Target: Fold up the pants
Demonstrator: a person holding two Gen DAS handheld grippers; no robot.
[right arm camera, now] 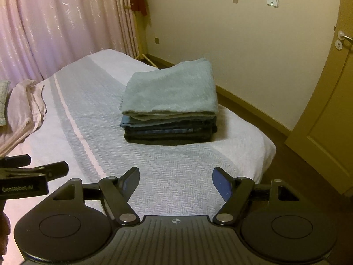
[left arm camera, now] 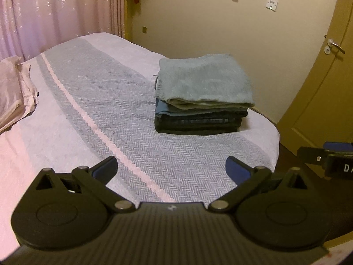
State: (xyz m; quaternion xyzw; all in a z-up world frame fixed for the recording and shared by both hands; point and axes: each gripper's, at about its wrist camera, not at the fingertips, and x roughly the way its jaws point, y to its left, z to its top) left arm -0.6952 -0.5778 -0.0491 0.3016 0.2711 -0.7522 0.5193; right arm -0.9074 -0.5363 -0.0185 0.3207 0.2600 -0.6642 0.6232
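A stack of folded pants [left arm camera: 203,101] [right arm camera: 169,112] rests on the bed near its right edge, a pale teal pair on top and blue and dark pairs beneath. My left gripper [left arm camera: 172,167] hovers open above the bedspread, well short of the stack, with nothing between its fingers. My right gripper [right arm camera: 175,183] is likewise open and empty, in front of the stack. Each gripper shows at the edge of the other's view: the right gripper [left arm camera: 326,159], the left gripper [right arm camera: 33,174].
The bed [left arm camera: 92,101] [right arm camera: 176,176] has a grey herringbone cover with a pale stripe. Crumpled pale fabric [left arm camera: 15,88] [right arm camera: 24,112] lies at the left. Pink curtains [right arm camera: 55,26] hang behind; a yellow door [right arm camera: 331,110] and the beige wall stand to the right.
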